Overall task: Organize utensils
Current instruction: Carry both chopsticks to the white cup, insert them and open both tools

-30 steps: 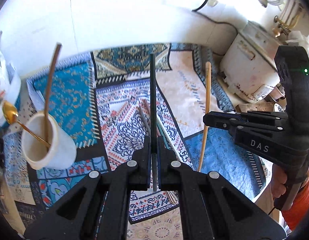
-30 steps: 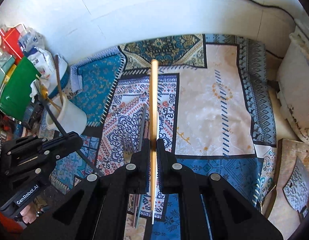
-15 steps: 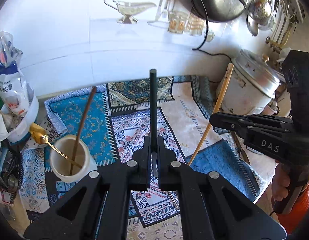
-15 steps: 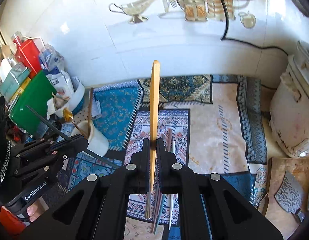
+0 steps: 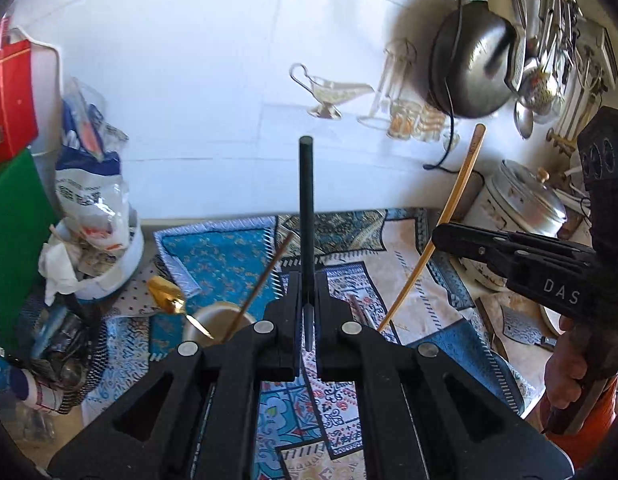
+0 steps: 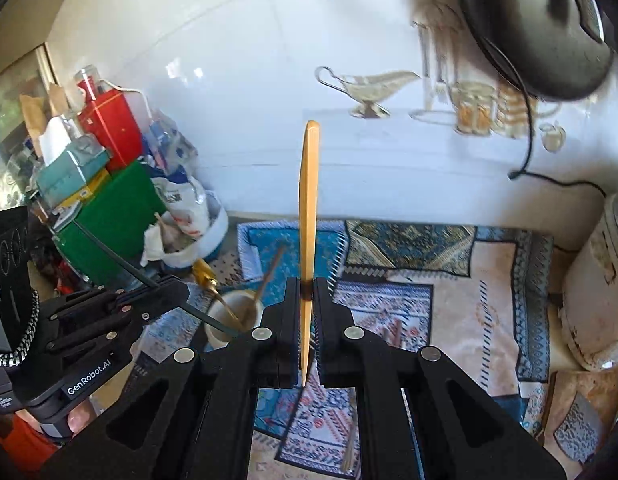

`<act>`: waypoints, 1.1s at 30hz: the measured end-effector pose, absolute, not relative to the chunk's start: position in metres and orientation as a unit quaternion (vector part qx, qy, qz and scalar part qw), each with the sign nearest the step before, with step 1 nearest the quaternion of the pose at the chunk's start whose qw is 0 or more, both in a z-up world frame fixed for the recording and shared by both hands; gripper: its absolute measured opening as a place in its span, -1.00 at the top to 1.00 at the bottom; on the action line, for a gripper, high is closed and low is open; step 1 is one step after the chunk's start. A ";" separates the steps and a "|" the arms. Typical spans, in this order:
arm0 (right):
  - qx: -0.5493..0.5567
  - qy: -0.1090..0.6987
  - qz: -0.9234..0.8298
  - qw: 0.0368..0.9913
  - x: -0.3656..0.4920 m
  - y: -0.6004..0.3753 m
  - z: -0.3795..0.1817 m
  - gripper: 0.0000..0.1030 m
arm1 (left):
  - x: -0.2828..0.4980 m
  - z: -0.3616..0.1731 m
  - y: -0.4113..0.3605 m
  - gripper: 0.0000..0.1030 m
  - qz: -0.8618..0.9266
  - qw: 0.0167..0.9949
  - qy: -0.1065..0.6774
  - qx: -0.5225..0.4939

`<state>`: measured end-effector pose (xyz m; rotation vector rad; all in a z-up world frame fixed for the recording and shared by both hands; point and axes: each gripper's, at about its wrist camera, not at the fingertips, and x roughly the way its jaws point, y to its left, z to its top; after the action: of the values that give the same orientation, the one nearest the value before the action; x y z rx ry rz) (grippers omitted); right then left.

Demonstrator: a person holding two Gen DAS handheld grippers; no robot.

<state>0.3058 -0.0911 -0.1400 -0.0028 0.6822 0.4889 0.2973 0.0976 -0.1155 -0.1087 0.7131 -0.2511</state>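
Observation:
My left gripper (image 5: 307,280) is shut on a black chopstick (image 5: 307,200) that points upward; it also shows in the right wrist view (image 6: 121,258). My right gripper (image 6: 307,286) is shut on a light wooden chopstick (image 6: 310,200), seen slanting in the left wrist view (image 5: 449,216). A white cup (image 5: 217,320) (image 6: 231,312) on the patterned cloth holds a gold spoon (image 5: 167,300) and a brown chopstick (image 5: 265,280). Both grippers hover above the cloth, the cup low and left of each. More utensils (image 6: 391,334) lie on the cloth, mostly hidden by the jaws.
A white bucket with bags (image 5: 105,256) and a green box (image 6: 113,216) stand at the left. A white rice cooker (image 5: 517,216) is at the right. A tiled wall (image 5: 213,100) rises behind the patterned cloth (image 6: 449,280). A pan (image 5: 469,68) hangs above.
Both grippers have tilted upward and risen, each keeping its chopstick. The view now takes in the wall, and the cup sits lower in frame.

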 end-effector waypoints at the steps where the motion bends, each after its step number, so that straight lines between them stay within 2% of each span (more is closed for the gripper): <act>1: -0.001 0.327 0.243 0.913 0.305 -0.085 -0.137 0.89 | 0.295 -0.111 0.103 0.94 -0.118 0.931 0.342 -0.054; 12: -0.005 0.305 0.287 0.908 0.310 -0.023 -0.129 0.89 | 0.290 -0.099 0.155 0.94 -0.070 0.944 0.316 -0.061; 33: -0.043 0.421 0.247 0.872 0.360 0.030 -0.219 0.89 | 0.337 -0.195 0.166 0.94 -0.063 0.894 0.439 -0.062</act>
<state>0.3597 0.0300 -0.2191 -0.0895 0.8794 0.5157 0.3368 0.1662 -0.1952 -0.1295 0.9103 -0.1312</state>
